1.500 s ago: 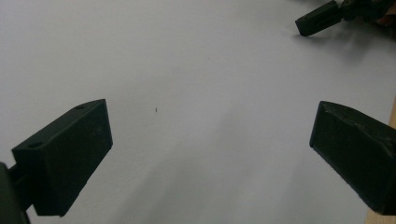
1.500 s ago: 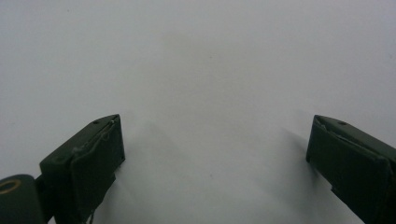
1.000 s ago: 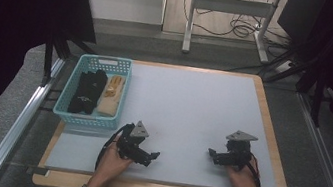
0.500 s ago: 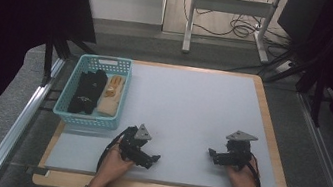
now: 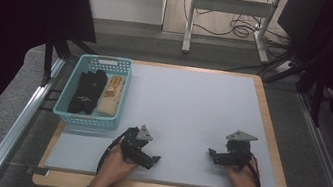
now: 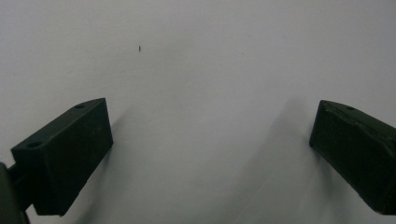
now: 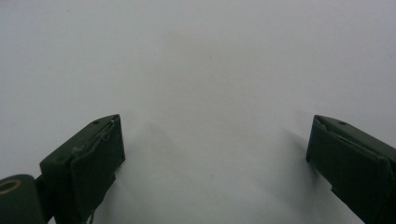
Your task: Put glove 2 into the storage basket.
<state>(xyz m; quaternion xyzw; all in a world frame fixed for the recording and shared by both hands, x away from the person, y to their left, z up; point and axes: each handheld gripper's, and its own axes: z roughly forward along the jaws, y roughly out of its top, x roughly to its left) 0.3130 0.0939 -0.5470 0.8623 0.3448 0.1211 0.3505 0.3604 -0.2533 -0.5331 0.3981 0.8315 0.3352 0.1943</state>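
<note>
Left tool (image 5: 147,157) and right tool (image 5: 219,156) both spread wide, holding nothing, low over bare table (image 5: 192,108); basket (image 5: 71,109) near left tool.

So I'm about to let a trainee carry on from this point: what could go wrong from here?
1. The left claw is open and the nearer one to the basket, yet it points away from it; turning toward it could clip the teal rim.
2. The black gloves and the tan glove lie side by side, touching; a wide-open grab may catch both.
3. The right claw, also open, rests low over the mat and might scrape it.
</note>
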